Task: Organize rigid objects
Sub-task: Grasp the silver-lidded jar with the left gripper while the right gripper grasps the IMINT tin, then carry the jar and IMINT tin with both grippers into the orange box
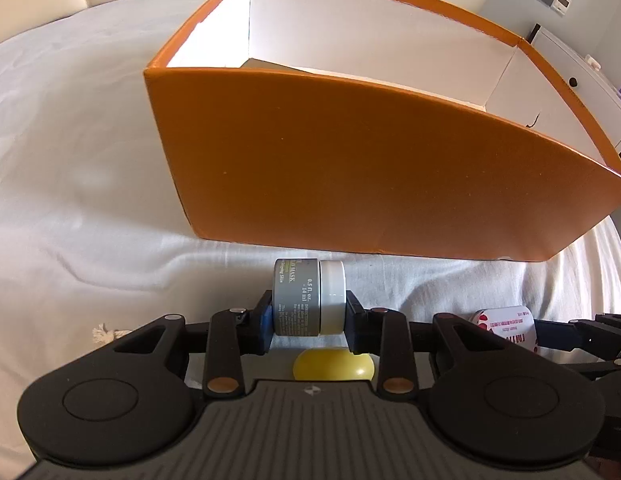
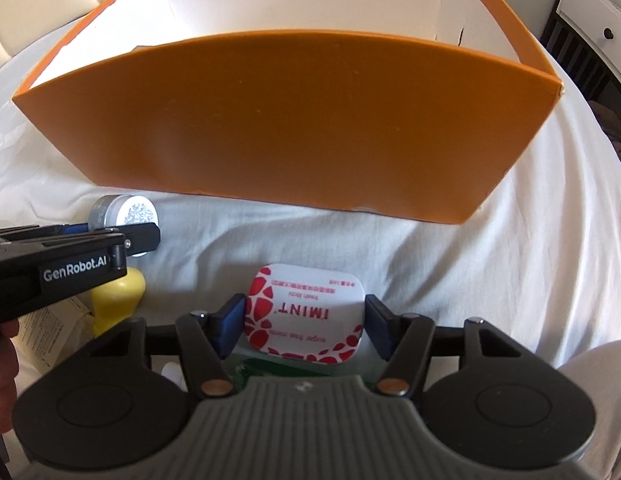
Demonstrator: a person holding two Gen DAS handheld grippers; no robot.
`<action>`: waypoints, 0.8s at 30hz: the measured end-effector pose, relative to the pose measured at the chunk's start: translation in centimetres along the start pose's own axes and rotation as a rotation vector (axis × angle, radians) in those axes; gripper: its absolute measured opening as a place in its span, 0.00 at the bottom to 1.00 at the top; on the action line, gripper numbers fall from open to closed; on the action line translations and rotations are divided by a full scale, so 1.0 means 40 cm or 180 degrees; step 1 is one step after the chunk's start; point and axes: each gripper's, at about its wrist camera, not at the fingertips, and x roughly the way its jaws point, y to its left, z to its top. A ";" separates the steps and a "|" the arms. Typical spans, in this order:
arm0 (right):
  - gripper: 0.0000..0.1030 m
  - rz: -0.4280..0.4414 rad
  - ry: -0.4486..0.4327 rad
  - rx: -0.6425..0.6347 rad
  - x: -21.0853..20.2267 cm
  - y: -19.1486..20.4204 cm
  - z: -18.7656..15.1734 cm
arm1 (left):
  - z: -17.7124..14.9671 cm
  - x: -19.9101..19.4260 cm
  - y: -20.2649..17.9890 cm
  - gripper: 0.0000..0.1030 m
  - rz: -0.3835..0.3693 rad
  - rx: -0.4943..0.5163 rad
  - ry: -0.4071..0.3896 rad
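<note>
My left gripper (image 1: 308, 316) is shut on a small grey jar with a white lid (image 1: 308, 296), held sideways just in front of the orange box (image 1: 350, 168). The jar (image 2: 122, 212) and the left gripper (image 2: 126, 240) also show in the right wrist view. My right gripper (image 2: 304, 316) is shut on a white and red mint tin (image 2: 306, 316), held flat in front of the same orange box (image 2: 270, 120). The tin (image 1: 506, 326) shows at the lower right of the left wrist view. The box is open on top, white inside.
A yellow rounded object (image 1: 334, 364) lies on the white cloth (image 1: 70, 200) below the left gripper; it shows in the right wrist view (image 2: 118, 296) too. Printed paper (image 2: 58, 332) lies at the lower left. A white cabinet (image 1: 570, 76) stands beyond the box.
</note>
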 end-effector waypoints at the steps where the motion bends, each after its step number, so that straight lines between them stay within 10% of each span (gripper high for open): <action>1: 0.60 0.0010 -0.0007 -0.0005 -0.002 0.001 -0.001 | -0.003 -0.003 -0.003 0.36 0.0009 0.0013 -0.0005; 24: 0.60 0.0271 -0.0849 -0.0444 -0.283 -0.008 0.050 | 0.048 -0.286 -0.072 0.36 -0.0214 0.0216 -0.0571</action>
